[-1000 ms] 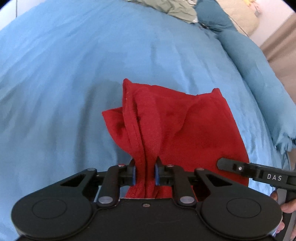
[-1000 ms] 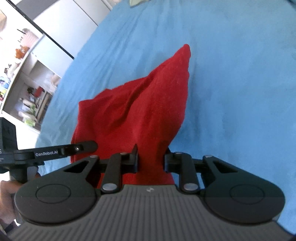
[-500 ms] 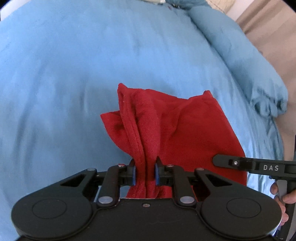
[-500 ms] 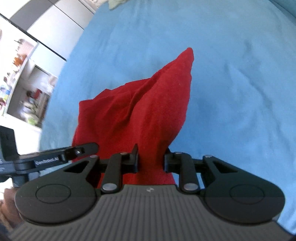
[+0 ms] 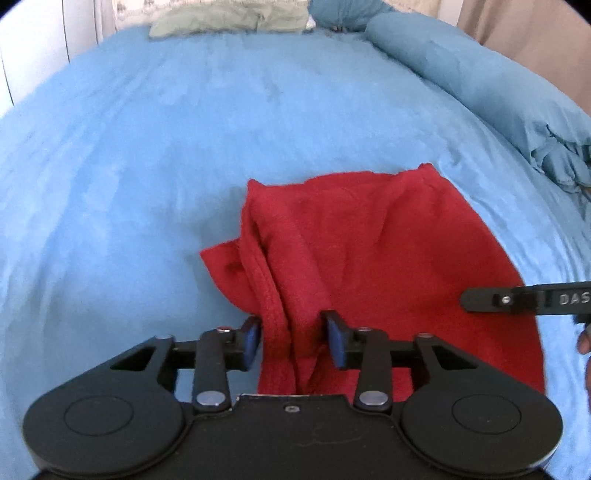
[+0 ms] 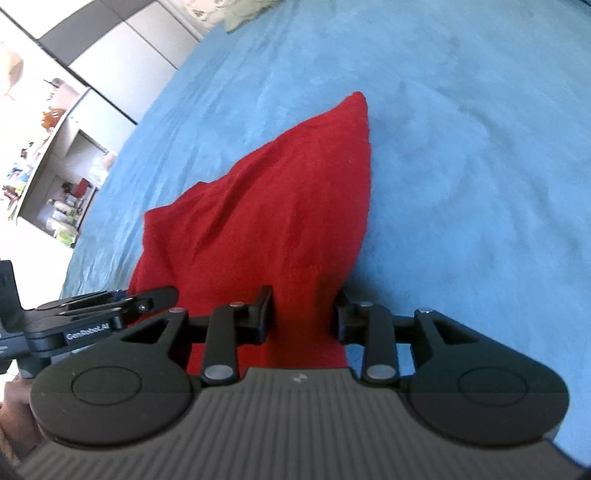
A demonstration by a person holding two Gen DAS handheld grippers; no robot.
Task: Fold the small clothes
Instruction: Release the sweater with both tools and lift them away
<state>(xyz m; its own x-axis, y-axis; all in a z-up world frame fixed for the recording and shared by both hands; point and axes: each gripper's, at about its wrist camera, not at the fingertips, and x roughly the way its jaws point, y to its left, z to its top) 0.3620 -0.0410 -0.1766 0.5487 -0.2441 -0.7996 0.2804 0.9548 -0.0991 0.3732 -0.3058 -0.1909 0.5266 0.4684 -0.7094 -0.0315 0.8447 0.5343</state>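
Observation:
A small red garment lies on the blue bed cover, its near edge bunched up. My left gripper is open, its blue-padded fingers standing apart on either side of the bunched hem. In the right wrist view the same red garment runs away to a point. My right gripper is open too, its fingers wide on either side of the cloth. The right gripper's tip shows in the left wrist view, and the left gripper shows in the right wrist view.
A blue pillow roll lies along the bed's right side. A green-grey garment lies at the far end of the bed. Shelves with small items and a wardrobe stand beyond the bed's left edge.
Both grippers have opened and let go of the red garment. Both have come lower over the bed, and the garment now rests on the cover.

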